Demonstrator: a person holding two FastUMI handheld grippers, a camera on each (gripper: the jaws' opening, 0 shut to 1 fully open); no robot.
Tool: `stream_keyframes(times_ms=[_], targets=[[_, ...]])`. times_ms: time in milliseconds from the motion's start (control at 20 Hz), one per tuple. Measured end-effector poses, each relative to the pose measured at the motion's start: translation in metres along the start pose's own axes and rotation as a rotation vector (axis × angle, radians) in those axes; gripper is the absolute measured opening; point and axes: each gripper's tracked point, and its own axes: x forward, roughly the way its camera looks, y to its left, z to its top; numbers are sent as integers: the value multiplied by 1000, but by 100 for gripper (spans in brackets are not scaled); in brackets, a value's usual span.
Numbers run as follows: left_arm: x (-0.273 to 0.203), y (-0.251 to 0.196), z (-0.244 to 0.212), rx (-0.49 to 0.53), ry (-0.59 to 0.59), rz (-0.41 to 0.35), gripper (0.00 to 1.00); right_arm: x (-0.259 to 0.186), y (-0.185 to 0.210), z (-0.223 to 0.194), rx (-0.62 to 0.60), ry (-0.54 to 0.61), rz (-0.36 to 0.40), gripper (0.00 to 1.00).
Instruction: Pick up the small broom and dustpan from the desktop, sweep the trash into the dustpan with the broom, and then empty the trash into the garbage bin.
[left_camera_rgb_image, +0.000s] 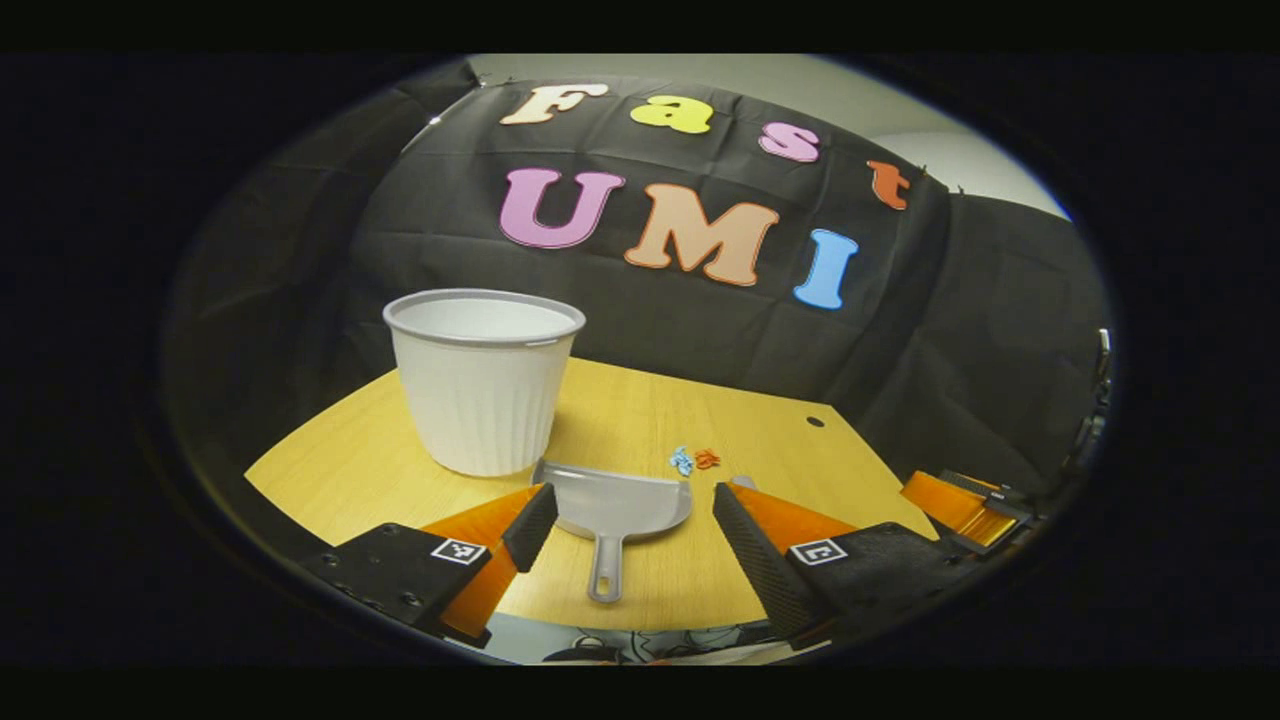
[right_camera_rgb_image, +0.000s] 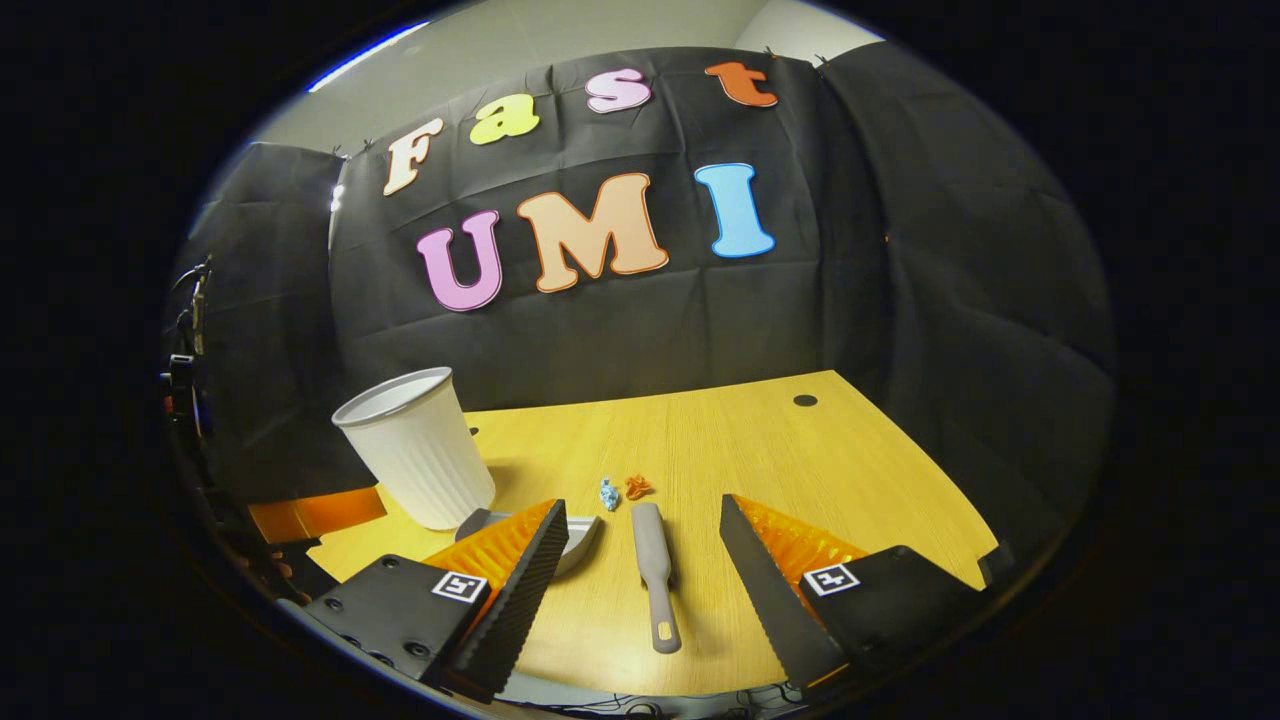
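Grey plastic is what both tools seem to be made of, so I judge them light and stiff, with smooth handles that could slip a little.

In the left gripper view, the left gripper (left_camera_rgb_image: 632, 535) hangs low over the near edge of the desk (left_camera_rgb_image: 650, 410), its fingers wide apart and holding nothing. Between them lies the dustpan (left_camera_rgb_image: 618, 505), flat on the wood, its handle toward the camera and its open mouth toward the far side. The handle is narrow and has a hole at its end; I would take it at the middle, because near the tip the pan may swing down under its own weight.

In the right gripper view, the right gripper (right_camera_rgb_image: 645, 560) also has its fingers well apart and empty. The broom (right_camera_rgb_image: 654, 572) lies between them, the handle end nearest. Its far end is the brush part, I think, and soft, so the stiff handle is the place to hold.

Just beyond the broom lies the trash (right_camera_rgb_image: 625, 490), two small crumpled scraps, one blue and one orange, close together. They look very light and may scatter under a fast stroke.

Farther left stands the white ribbed bin (right_camera_rgb_image: 418, 445), upright and open, just beside the dustpan. It looks thin, so a knock could tip it.
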Motion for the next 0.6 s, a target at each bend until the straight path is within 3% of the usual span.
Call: stream_keyframes(times_ms=[400,600], targets=[[15,-6,-32,8,112,-6,94,13,-4,-20,5,85,-7,99],[41,-4,-69,65,247,1,94,37,-5,-68,-30,251,2,98]])
